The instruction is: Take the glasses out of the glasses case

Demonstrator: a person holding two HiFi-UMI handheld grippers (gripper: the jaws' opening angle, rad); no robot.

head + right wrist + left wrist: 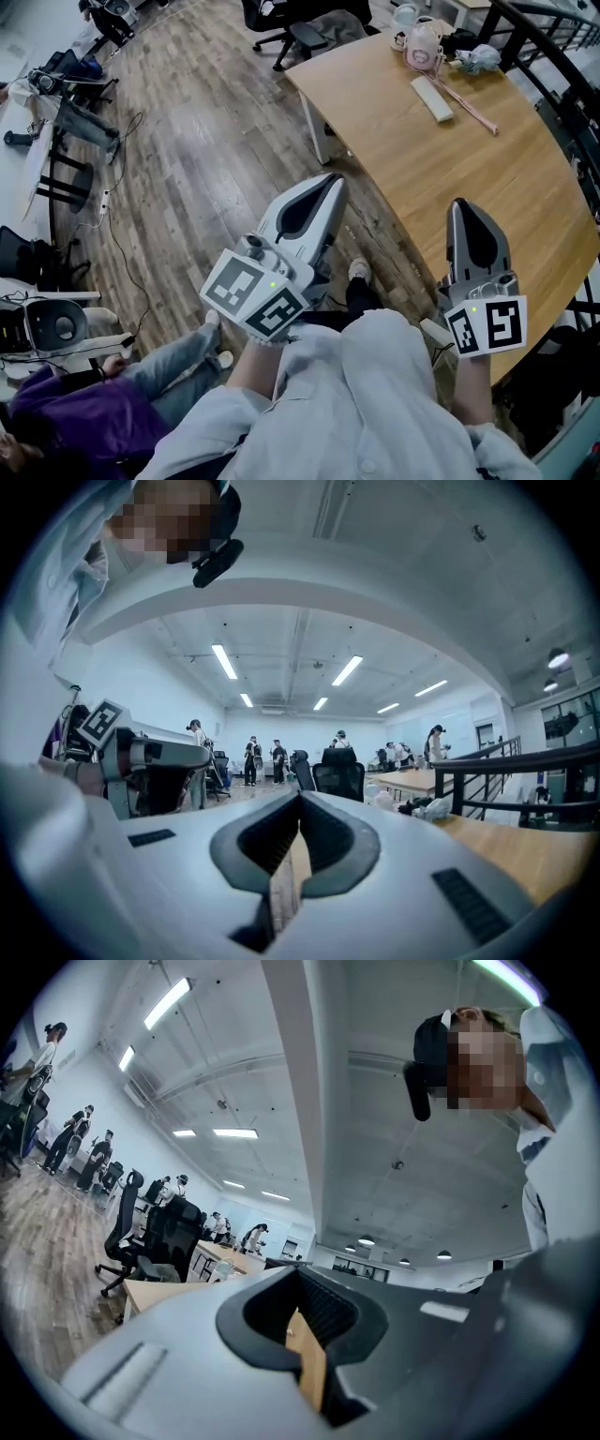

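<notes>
A white oblong case (432, 97) lies closed at the far end of the wooden table (441, 178), with a pink strap (472, 106) beside it; no glasses show. My left gripper (330, 182) hangs over the floor just left of the table's near corner, well short of the case. Its jaws are together with nothing between them, as the left gripper view (298, 1275) also shows. My right gripper (463, 204) is over the table's near edge, also shut and empty, its tips meeting in the right gripper view (299, 800).
A pink round object (424, 44) and crumpled items (478, 58) sit at the table's far end. Office chairs (300, 28) stand beyond it and a dark railing (562, 75) runs along the right. A seated person in purple (66, 412) is at lower left.
</notes>
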